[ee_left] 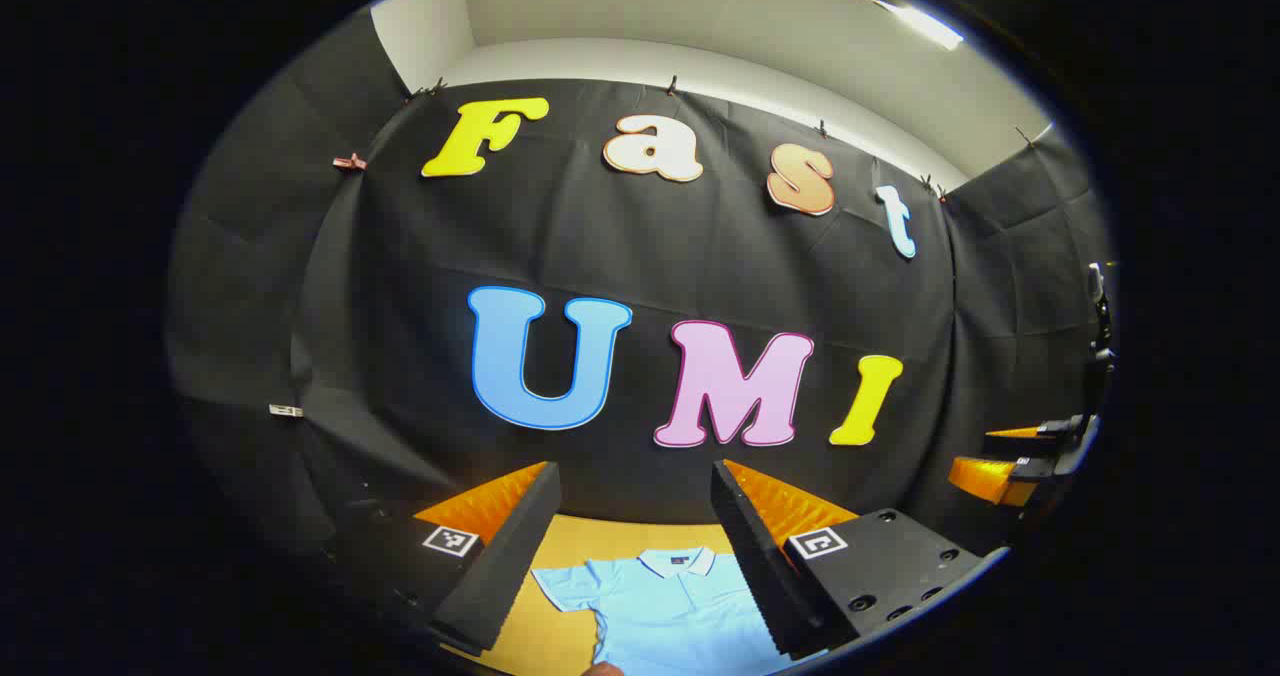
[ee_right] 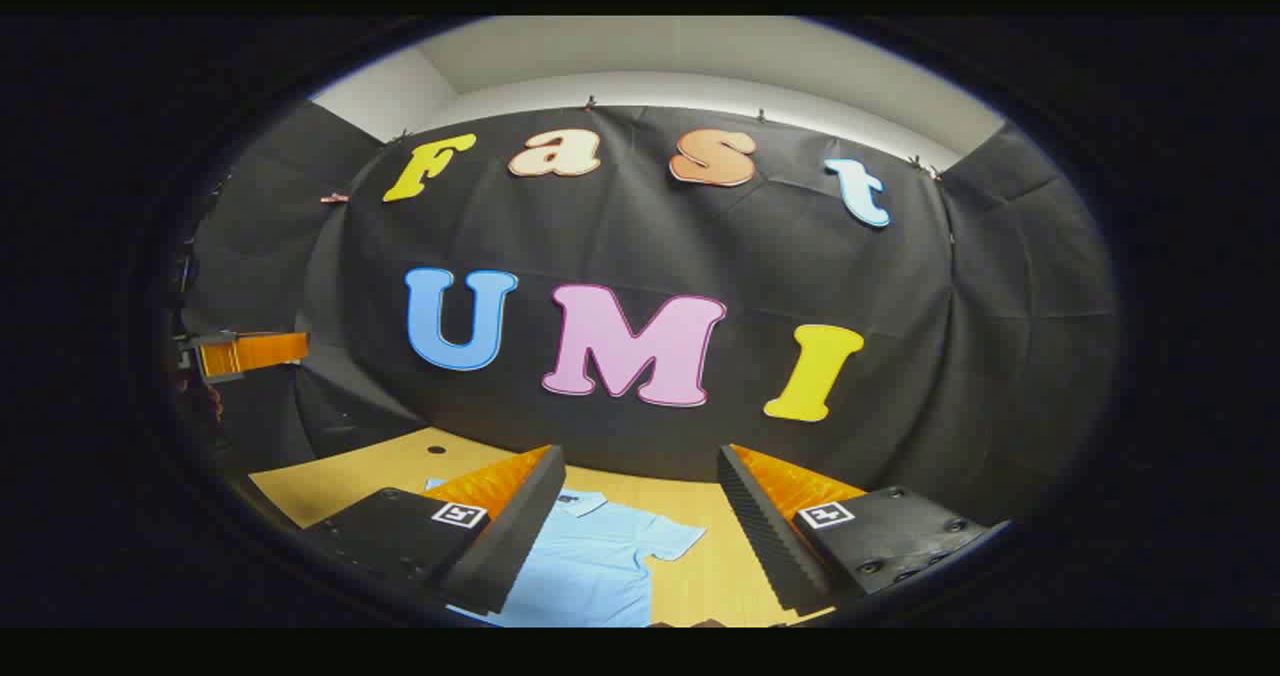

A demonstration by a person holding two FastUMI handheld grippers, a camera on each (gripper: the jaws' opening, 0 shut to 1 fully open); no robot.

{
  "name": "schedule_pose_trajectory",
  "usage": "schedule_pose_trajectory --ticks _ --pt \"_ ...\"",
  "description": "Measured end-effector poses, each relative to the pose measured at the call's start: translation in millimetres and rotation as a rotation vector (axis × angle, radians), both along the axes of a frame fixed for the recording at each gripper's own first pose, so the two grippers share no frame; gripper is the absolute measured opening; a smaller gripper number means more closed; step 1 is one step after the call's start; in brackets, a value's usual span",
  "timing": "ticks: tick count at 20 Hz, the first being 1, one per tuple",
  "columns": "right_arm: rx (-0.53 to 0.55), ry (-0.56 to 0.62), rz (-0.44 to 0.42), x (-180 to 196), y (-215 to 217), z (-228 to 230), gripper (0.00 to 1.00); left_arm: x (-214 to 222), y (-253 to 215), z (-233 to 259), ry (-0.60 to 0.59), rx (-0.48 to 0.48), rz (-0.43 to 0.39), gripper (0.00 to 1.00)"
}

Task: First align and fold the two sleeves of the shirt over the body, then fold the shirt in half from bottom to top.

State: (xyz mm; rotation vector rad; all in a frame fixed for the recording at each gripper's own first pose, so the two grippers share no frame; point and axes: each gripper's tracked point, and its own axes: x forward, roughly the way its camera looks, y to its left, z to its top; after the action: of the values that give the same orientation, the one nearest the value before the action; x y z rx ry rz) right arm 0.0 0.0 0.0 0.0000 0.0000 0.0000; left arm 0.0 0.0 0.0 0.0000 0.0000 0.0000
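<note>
A light blue polo shirt (ee_left: 668,611) lies flat on the wooden table (ee_left: 600,536), collar toward the far wall and short sleeves spread out. In the left gripper view my left gripper (ee_left: 635,476) is held above the table, open and holding nothing, and the shirt's collar and one sleeve show between its fingers. At that view's right edge is the right gripper (ee_left: 1000,456), raised, with its fingers apart. In the right gripper view my right gripper (ee_right: 640,456) is also open and holding nothing above the shirt (ee_right: 590,566), whose other sleeve shows between the fingers. The left gripper (ee_right: 250,353) is at that view's far left.
The black cloth wall (ee_right: 640,256) closes off the table's far side and both ends. A small dark hole (ee_right: 436,449) sits in the tabletop (ee_right: 340,476) near the far edge. Bare wood surrounds the shirt.
</note>
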Motion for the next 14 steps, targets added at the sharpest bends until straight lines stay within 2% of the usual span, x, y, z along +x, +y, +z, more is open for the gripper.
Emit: schedule_pose_trajectory --ticks 7,14 --pt "0.014 0.007 -0.007 -2 0 1 0.95 -11 2 14 -0.025 0.048 0.006 0.97" --pt "-0.01 0.006 0.008 0 10 4 0.96 -29 22 15 -0.018 0.022 0.043 0.96"
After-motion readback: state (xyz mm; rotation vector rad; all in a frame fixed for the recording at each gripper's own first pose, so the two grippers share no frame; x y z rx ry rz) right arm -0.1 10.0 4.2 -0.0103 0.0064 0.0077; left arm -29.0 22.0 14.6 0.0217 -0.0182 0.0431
